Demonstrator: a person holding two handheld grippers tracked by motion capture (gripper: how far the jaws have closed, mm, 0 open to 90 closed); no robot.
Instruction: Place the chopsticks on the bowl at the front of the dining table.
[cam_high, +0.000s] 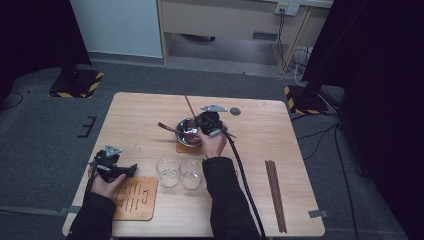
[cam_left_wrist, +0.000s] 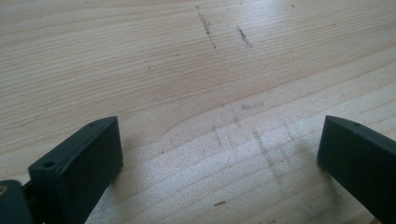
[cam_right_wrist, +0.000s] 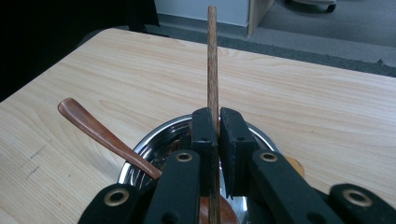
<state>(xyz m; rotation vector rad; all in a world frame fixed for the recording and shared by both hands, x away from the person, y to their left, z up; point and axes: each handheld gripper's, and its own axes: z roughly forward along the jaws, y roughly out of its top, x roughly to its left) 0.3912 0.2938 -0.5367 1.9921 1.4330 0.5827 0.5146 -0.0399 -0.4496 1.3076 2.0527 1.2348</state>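
Observation:
A steel bowl (cam_high: 187, 131) stands on a small wooden coaster (cam_high: 183, 147) in the middle of the table, with a brown wooden spoon (cam_high: 166, 127) leaning out of it to the left. My right gripper (cam_high: 206, 121) hangs over the bowl, shut on a wooden chopstick (cam_high: 190, 106) that sticks up and away. In the right gripper view the chopstick (cam_right_wrist: 212, 60) rises between the closed jaws of the right gripper (cam_right_wrist: 217, 122), above the bowl (cam_right_wrist: 154, 144) and beside the spoon (cam_right_wrist: 100, 133). My left gripper (cam_high: 116, 168) rests open near the table's front left; its view shows bare tabletop (cam_left_wrist: 196, 84) between the spread jaws of the left gripper (cam_left_wrist: 219, 144).
Two clear glasses (cam_high: 168, 171) (cam_high: 191, 173) stand side by side in front of the bowl. A wooden board with dark marks (cam_high: 134, 198) lies at the front left. More chopsticks (cam_high: 275, 192) lie in a row at the right. A dark round disc (cam_high: 235, 111) sits at the far side.

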